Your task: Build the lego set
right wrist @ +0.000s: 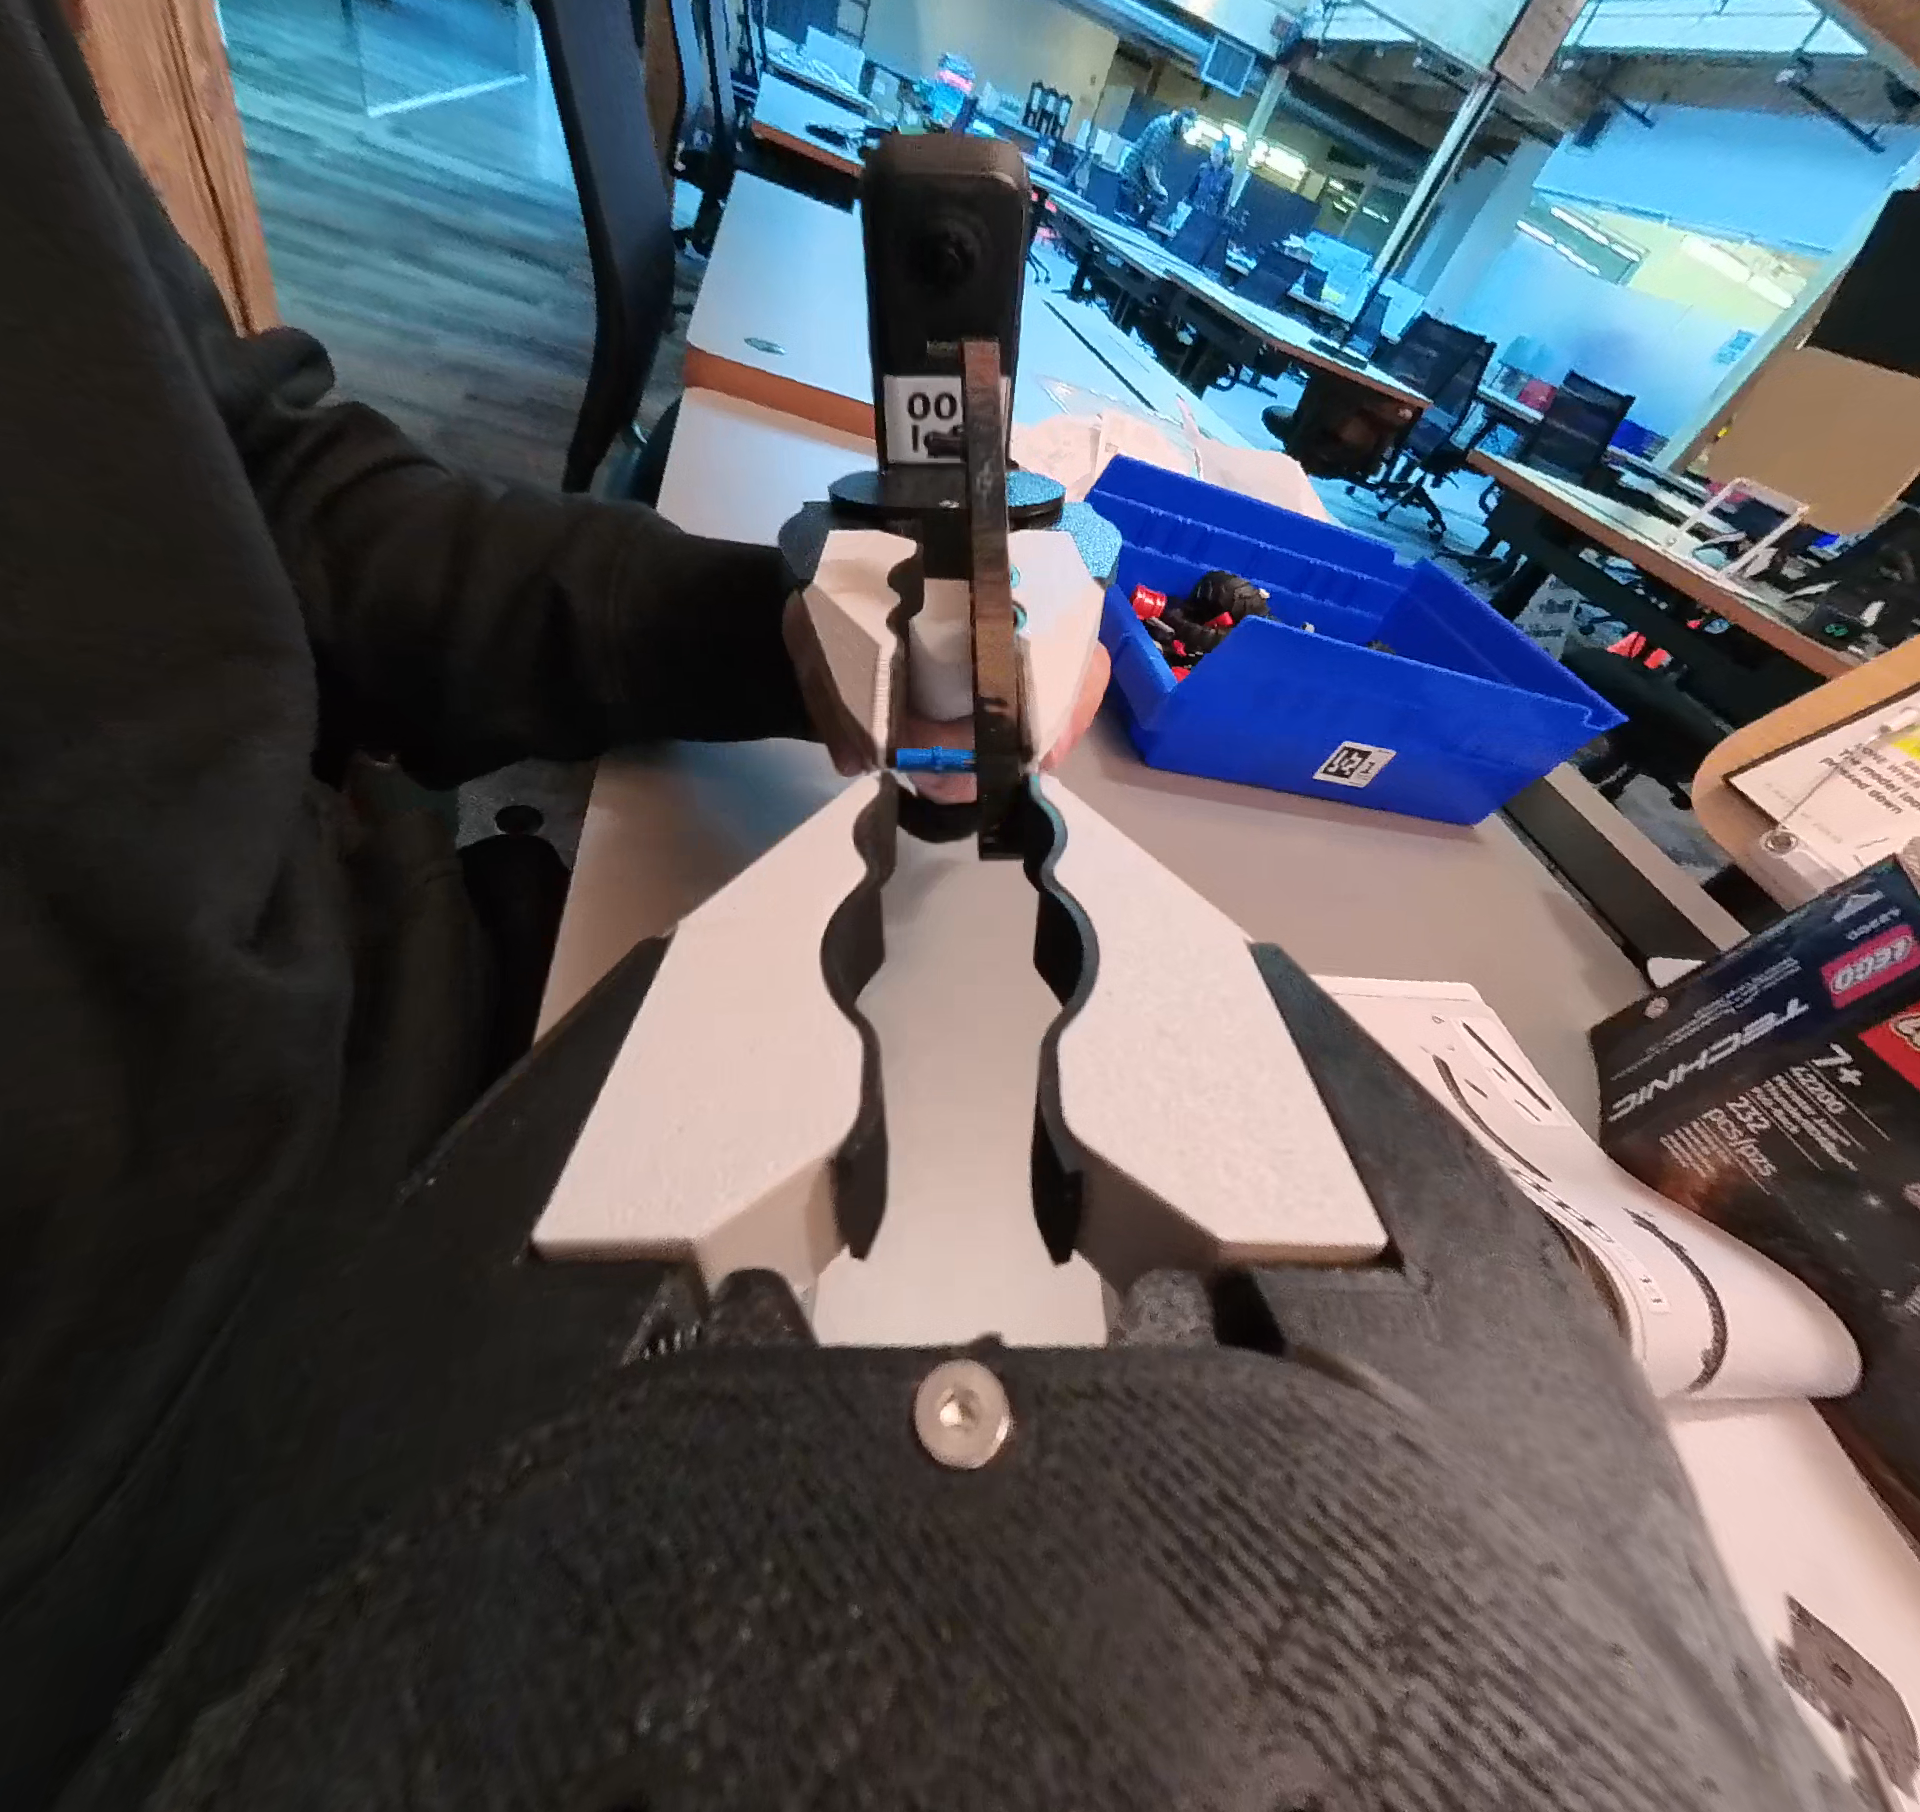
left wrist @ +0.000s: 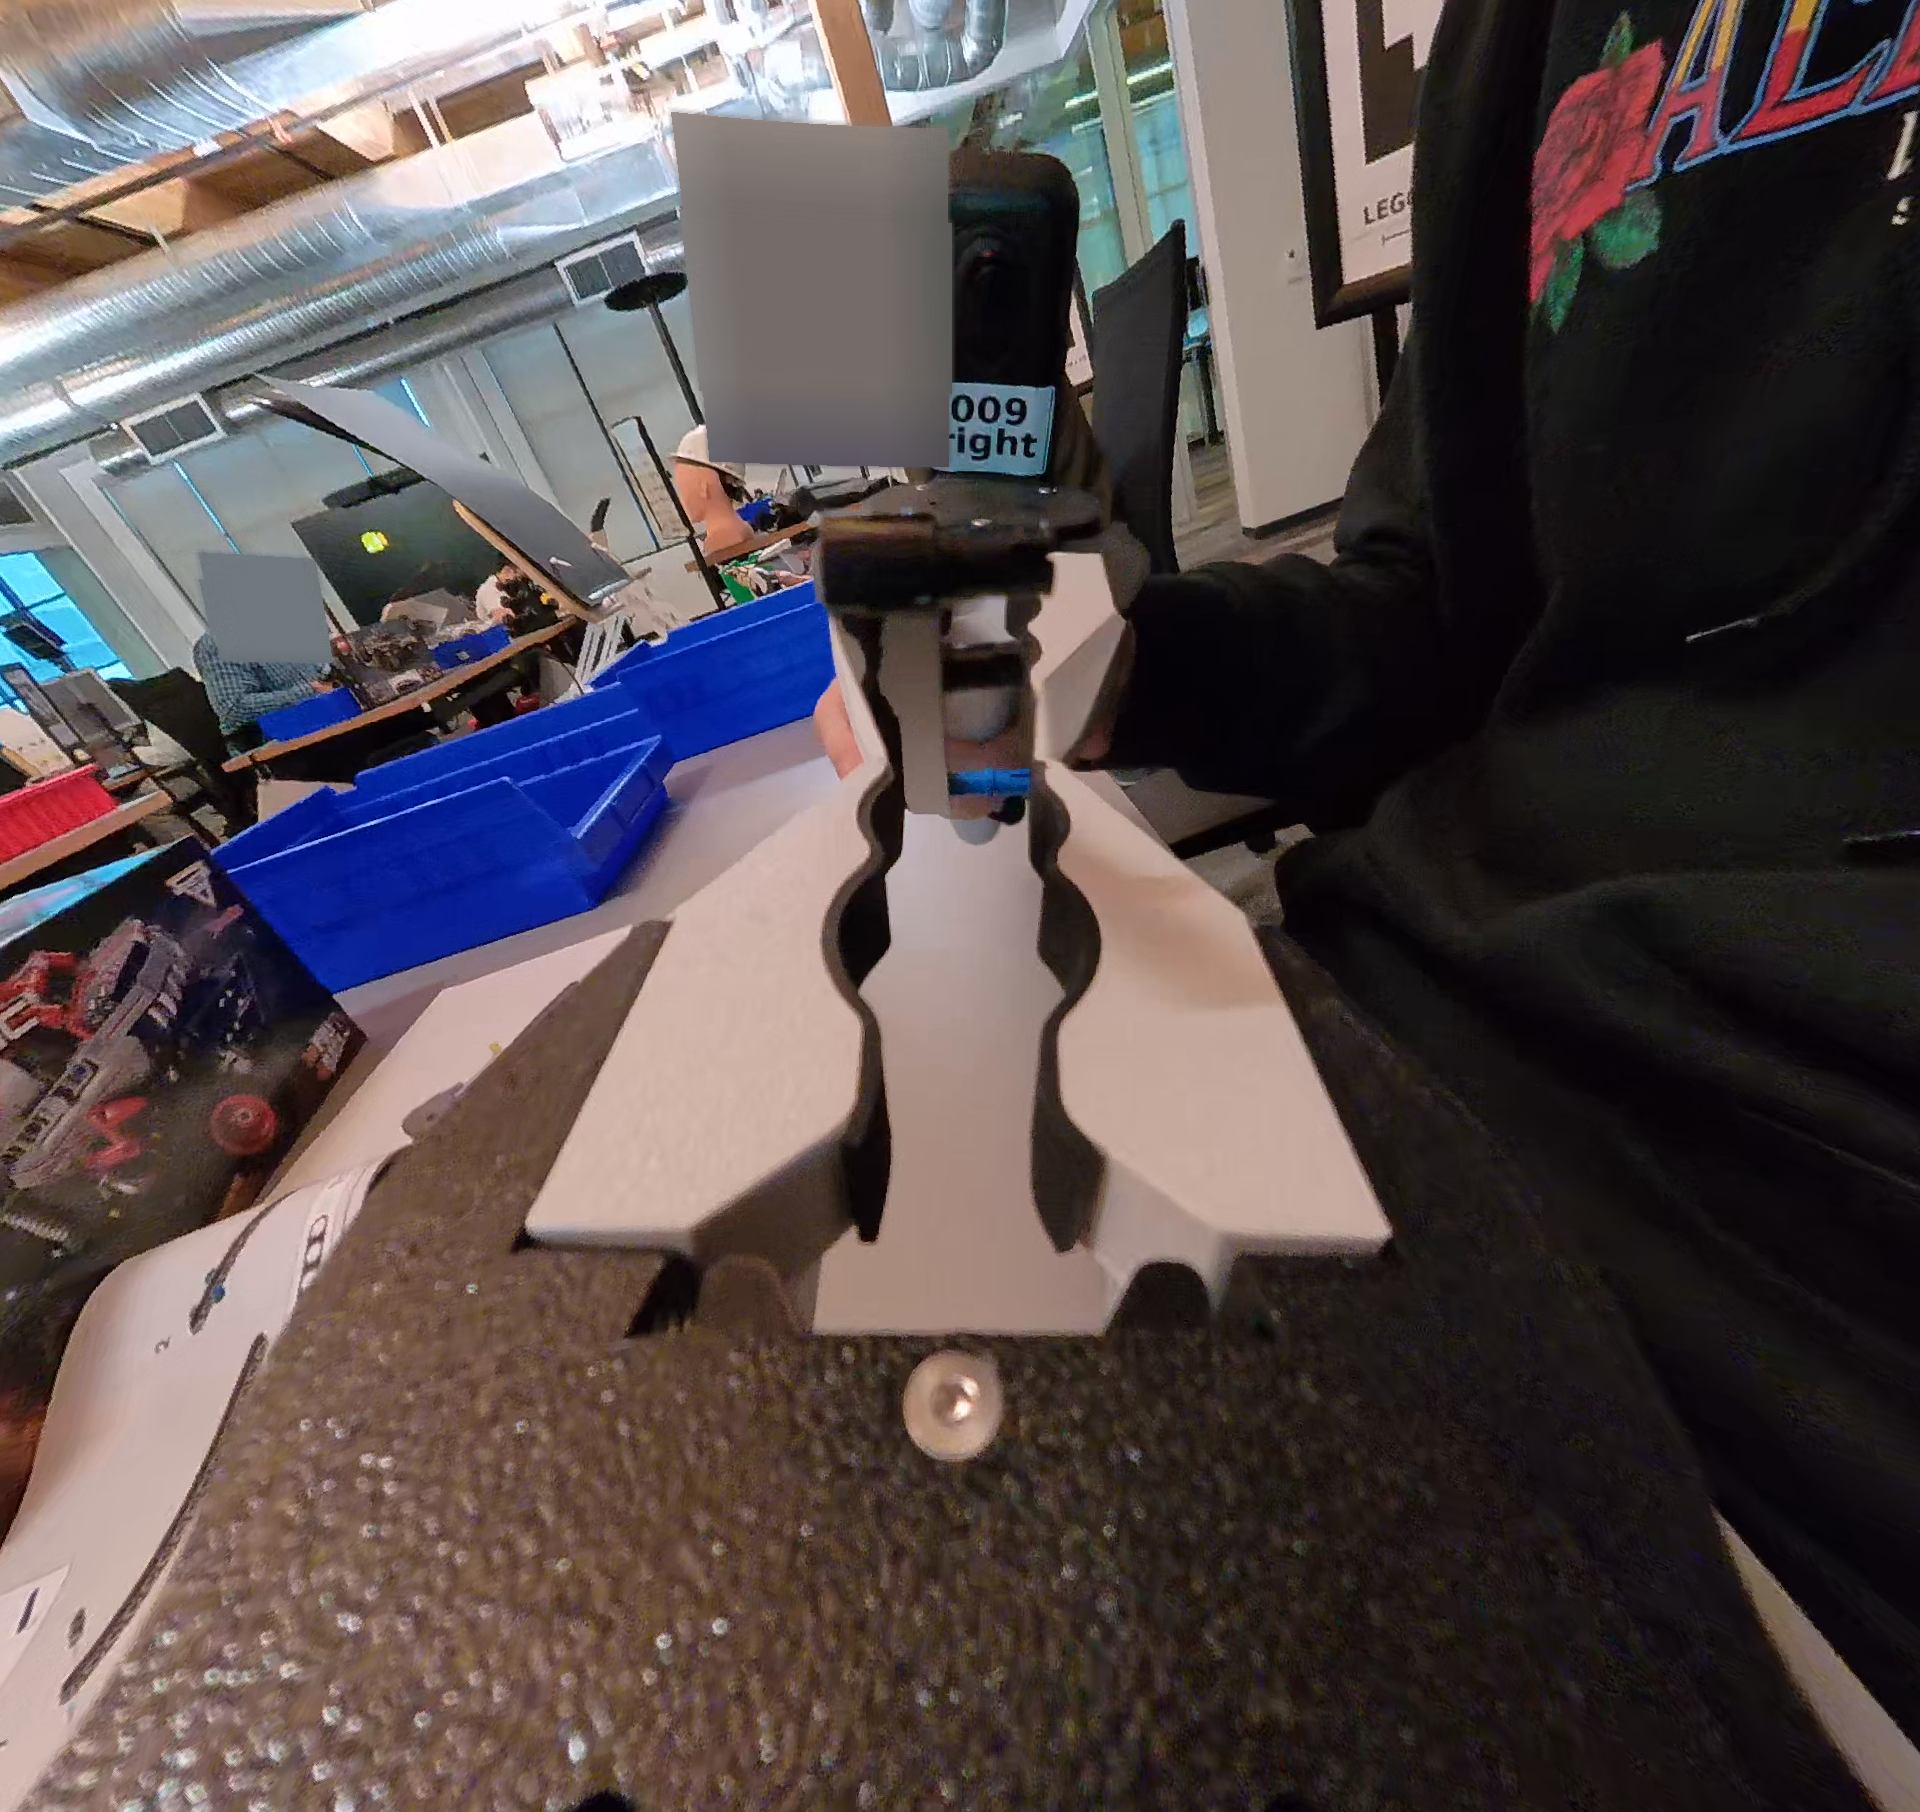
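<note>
Both tongs are raised above the grey table, tip to tip. A black curved beam is pinched upright by the right tongs. A blue pin is held crosswise at the left tongs; whether it is gripped cannot be told. Blue bin beyond, set box beside, both clear. Beam hole hidden.

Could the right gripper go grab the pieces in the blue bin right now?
Probably yes. The blue bin is open on top and nothing stands between it and the right gripper. But its fingertips are at the blue pin and black beam, so that job likely comes first.
</note>
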{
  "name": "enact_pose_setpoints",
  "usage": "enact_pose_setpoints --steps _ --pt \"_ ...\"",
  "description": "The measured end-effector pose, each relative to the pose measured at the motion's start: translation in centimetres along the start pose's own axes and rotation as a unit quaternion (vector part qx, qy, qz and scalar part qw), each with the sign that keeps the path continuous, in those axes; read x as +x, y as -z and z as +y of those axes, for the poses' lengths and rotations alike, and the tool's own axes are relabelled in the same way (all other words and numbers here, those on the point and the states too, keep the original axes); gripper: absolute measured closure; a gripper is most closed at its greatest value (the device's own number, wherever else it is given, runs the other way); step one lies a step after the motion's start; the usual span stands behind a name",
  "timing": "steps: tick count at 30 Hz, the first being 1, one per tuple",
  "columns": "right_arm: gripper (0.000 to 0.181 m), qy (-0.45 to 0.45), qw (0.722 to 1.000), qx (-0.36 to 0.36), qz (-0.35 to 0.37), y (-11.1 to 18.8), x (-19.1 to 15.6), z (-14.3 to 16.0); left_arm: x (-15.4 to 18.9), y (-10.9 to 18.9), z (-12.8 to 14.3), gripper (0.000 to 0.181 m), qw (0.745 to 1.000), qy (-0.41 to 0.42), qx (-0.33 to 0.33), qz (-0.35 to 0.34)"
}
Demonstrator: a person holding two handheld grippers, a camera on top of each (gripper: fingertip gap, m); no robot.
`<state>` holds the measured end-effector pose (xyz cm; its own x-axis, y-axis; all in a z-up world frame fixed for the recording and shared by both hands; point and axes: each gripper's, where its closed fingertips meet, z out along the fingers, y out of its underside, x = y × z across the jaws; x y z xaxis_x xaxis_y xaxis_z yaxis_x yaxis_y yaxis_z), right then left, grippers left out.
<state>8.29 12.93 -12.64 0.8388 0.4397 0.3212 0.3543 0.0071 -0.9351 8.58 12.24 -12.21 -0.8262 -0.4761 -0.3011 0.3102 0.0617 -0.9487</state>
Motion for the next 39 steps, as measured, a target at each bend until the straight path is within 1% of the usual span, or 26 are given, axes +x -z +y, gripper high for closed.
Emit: enact_pose_setpoints --steps 3,6,9,10,14,18,21,22,26,27,30,34,36,39 --pt "0.159 0.002 1.0 0.008 0.008 -0.2 0.1 -0.2 -0.1 0.2 -0.2 0.16 1.0 -0.003 0.006 -0.002" --pt "0.159 -0.019 1.0 0.017 0.004 -0.4 0.1 -0.3 0.2 0.2 -0.4 0.16 1.0 -0.005 0.01 0.008" --pt "0.166 -0.02 1.0 0.021 0.003 -0.5 0.1 -0.3 0.4 0.3 -0.5 0.16 1.0 -0.002 0.012 0.014" --pt "0.173 -0.018 1.0 0.019 0.007 -0.5 0.2 -0.3 0.5 0.3 -0.5 0.16 1.0 -0.002 0.012 0.016" --pt "0.175 -0.023 1.0 0.012 0.004 -0.4 0.3 -0.2 0.5 0.1 -0.4 0.16 1.0 -0.004 0.003 0.014" --pt "0.175 0.003 1.0 0.003 0.003 -0.1 0.2 -0.2 0.6 0.1 -0.5 0.159 1.0 0.002 0.0 0.017" --pt "0.175 0.027 1.0 -0.005 0.006 0.3 0.1 -0.2 0.4 0.7 -1.7 0.168 0.999 0.007 0.031 0.009" --pt "0.175 0.029 1.0 -0.003 0.008 0.4 0.2 -0.3 0.3 0.8 -1.7 0.169 1.0 0.007 0.028 0.007" --pt "0.175 0.038 0.999 0.002 0.012 0.2 0.1 -0.7 0.8 0.5 -1.3 0.161 1.0 0.016 0.007 0.02" --pt "0.175 0.041 0.999 0.002 0.018 0.2 0.2 -0.7 1.0 0.5 -1.2 0.156 1.0 0.02 0.003 0.024" --pt "0.175 0.033 0.999 0.0 0.016 0.2 0.3 -0.6 0.9 0.4 -1.0 0.154 0.999 0.022 -0.003 0.022" --pt "0.175 0.017 1.0 0.009 0.014 0.2 0.3 -0.7 0.5 0.1 -1.1 0.158 1.0 0.016 -0.006 0.005" --pt "0.175 0.013 1.0 0.006 0.014 0.1 0.3 -0.6 0.1 0.2 -1.1 0.168 1.0 0.013 -0.012 -0.011" --pt "0.175 0.011 1.0 0.004 0.019 -0.1 0.4 -0.6 -0.1 0.2 -1.2 0.174 1.0 0.017 -0.011 -0.019"
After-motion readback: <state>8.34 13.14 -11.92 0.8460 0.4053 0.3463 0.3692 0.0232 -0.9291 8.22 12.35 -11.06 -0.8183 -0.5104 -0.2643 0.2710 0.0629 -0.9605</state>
